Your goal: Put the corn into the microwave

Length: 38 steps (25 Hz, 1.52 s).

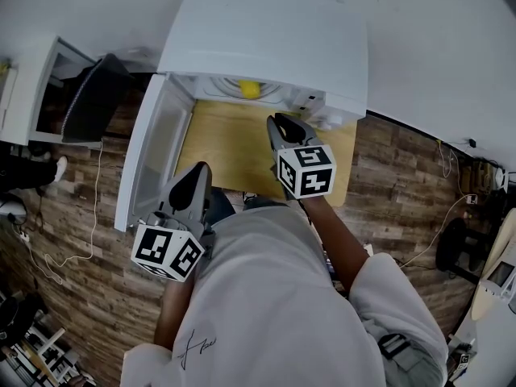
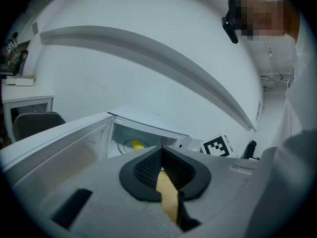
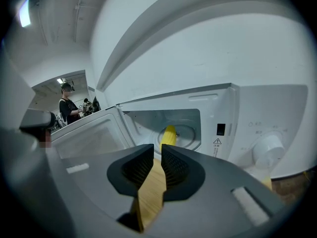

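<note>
Right gripper [image 3: 157,150] jaws are seen narrowly parted, nothing held; corn [image 3: 169,134] is seen at 12 o'clock beyond them, laid inside the open microwave [image 3: 257,113], clear of the tips.

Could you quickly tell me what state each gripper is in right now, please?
Left gripper: closed, empty.
Right gripper: jaws a narrow gap apart, empty; the corn lies inside the microwave.

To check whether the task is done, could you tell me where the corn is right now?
The corn lies inside the microwave, on its turntable, at the top centre of the head view; the door stands open to its left.
</note>
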{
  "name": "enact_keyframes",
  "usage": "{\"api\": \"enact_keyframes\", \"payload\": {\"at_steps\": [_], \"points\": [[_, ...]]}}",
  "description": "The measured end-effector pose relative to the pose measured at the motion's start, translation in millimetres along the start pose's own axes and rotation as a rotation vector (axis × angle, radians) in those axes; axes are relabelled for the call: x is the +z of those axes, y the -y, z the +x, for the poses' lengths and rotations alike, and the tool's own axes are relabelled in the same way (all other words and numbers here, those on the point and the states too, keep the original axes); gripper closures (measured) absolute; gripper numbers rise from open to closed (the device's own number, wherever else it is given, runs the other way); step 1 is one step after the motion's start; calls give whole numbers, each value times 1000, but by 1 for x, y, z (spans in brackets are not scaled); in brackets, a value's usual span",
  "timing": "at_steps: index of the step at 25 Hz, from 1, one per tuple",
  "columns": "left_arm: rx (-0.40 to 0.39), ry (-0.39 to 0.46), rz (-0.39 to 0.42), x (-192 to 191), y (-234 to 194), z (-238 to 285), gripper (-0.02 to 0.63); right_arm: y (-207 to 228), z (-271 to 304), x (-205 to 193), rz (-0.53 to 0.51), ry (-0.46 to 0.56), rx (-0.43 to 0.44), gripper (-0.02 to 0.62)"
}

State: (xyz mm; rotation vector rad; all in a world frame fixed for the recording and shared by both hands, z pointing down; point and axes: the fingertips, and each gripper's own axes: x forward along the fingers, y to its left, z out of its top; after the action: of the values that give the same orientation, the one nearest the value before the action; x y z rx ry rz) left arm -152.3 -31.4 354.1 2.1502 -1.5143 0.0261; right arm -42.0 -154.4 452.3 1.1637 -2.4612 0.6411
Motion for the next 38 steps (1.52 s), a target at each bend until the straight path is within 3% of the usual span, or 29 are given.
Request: {"api": "enact_keyframes", "payload": {"at_steps": [22, 38], "points": [[27, -3, -14, -11, -3, 0, 617, 3, -64, -3, 31, 34, 1, 581], [93, -13, -6, -14, -12, -4, 618, 0, -87, 9, 31, 59, 76, 583]]}}
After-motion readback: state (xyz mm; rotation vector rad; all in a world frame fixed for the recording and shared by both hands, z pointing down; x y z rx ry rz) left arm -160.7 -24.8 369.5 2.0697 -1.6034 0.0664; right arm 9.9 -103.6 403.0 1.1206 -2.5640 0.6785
